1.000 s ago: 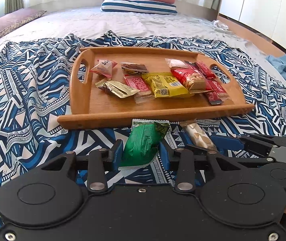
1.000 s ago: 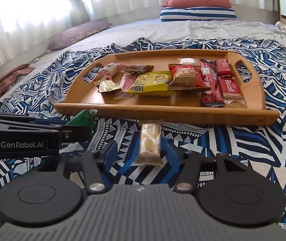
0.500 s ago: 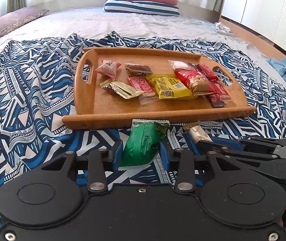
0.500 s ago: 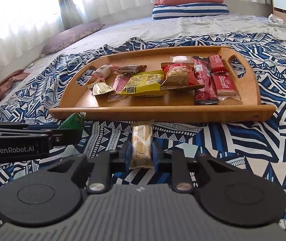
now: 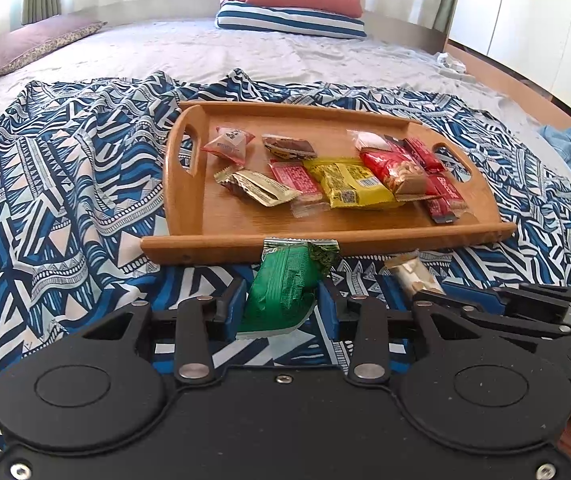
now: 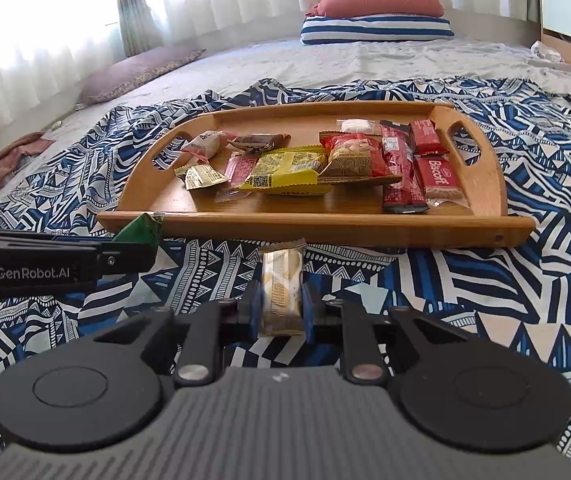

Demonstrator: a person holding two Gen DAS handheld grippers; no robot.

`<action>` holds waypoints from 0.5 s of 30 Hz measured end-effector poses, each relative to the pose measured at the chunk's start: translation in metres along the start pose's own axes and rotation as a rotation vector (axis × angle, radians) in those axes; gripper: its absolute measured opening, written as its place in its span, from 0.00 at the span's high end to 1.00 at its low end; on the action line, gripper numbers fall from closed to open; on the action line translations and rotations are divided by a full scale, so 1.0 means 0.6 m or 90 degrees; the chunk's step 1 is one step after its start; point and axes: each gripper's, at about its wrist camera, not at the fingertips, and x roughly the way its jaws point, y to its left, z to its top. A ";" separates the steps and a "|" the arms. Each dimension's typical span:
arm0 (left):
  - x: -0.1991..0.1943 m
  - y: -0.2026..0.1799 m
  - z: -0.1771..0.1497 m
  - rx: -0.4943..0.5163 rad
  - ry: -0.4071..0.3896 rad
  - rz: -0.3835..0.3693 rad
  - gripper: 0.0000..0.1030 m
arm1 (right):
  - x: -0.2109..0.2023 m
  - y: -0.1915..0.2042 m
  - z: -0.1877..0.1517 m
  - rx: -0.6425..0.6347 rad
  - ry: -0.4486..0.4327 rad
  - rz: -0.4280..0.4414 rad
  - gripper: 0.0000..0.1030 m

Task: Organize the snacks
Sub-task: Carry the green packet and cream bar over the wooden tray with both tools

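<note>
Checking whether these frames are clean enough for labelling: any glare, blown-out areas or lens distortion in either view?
Left wrist view: fisheye bends the long wooden tray, corners go dark, daylight glints off the yellow snack wrapper. Right wrist view: the white curtained window is blown out; the red Biscoff packet stays sharp and readable.

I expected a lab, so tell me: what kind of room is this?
Most likely a bedroom at home. The wooden tray of snacks sits on a patterned blanket spread over a bed, with stacked pillows at the far end and curtained windows behind.
</note>
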 end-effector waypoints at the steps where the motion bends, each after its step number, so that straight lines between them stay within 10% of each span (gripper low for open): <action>1: -0.001 0.002 0.002 -0.002 -0.001 0.001 0.64 | -0.003 0.001 0.001 -0.001 -0.001 -0.001 0.76; 15: -0.016 0.007 0.056 -0.004 -0.037 -0.002 0.64 | -0.040 -0.003 0.046 0.021 -0.036 0.003 0.76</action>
